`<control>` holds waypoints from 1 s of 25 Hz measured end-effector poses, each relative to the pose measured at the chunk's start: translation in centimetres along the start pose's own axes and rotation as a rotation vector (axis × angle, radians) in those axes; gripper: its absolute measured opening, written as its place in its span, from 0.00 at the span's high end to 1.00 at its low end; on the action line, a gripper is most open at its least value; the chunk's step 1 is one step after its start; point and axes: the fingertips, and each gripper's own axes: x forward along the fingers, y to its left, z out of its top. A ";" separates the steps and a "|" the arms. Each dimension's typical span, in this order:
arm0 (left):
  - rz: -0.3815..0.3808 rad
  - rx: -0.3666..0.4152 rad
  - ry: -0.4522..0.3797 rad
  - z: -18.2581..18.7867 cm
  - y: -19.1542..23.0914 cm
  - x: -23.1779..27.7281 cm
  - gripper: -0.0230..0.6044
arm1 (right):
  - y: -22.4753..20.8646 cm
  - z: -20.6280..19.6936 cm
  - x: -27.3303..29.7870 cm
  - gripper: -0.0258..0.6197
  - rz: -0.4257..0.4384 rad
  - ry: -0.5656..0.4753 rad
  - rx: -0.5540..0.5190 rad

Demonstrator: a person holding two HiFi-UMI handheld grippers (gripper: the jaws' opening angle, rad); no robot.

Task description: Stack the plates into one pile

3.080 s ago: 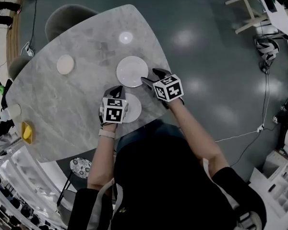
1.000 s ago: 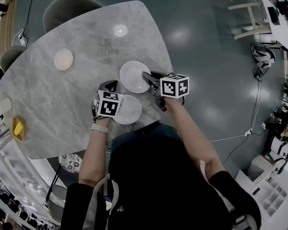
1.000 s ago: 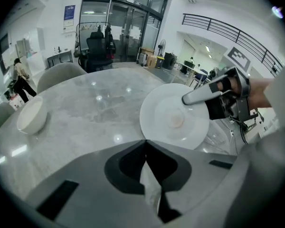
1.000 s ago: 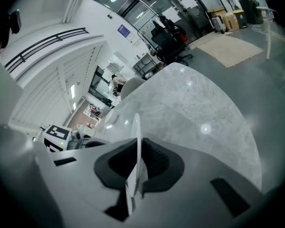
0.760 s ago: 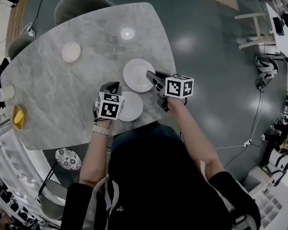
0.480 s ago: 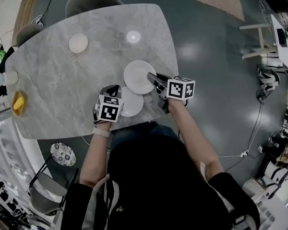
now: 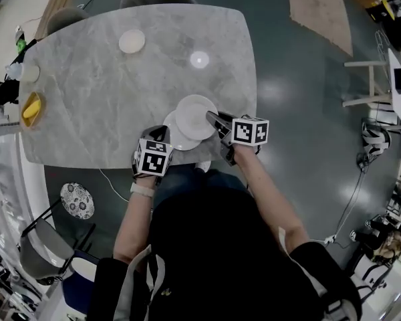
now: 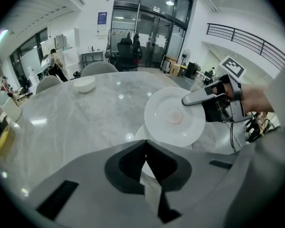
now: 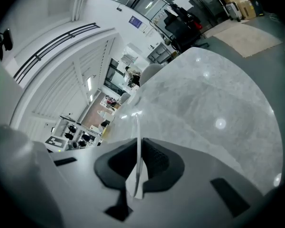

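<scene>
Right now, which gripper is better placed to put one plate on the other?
Right, probably. The right gripper grips the upper plate above the lower plate, so it only needs lowering. The left gripper holds the lower plate.

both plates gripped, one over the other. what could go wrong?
The right gripper pinches the upper round white plate only by its rim; it could tilt or slip onto the lower round white plate. The left gripper clamps that one near the grey marble table's front edge; a nudge could push it off.
</scene>
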 end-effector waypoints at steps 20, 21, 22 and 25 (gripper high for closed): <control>0.137 -0.181 -0.031 -10.1 -2.6 -7.1 0.95 | 0.9 -5.7 2.7 0.91 -0.016 0.069 -0.091; 0.145 -0.186 -0.032 -10.3 -2.6 -7.3 0.95 | 1.0 -5.8 2.9 0.91 -0.019 0.077 -0.108; 0.153 -0.195 -0.031 -10.5 -2.6 -7.7 0.95 | 1.1 -5.8 3.1 0.91 -0.024 0.083 -0.125; 0.174 -0.235 -0.031 -11.1 -2.2 -9.0 0.95 | 1.4 -6.1 3.6 0.90 -0.039 0.096 -0.152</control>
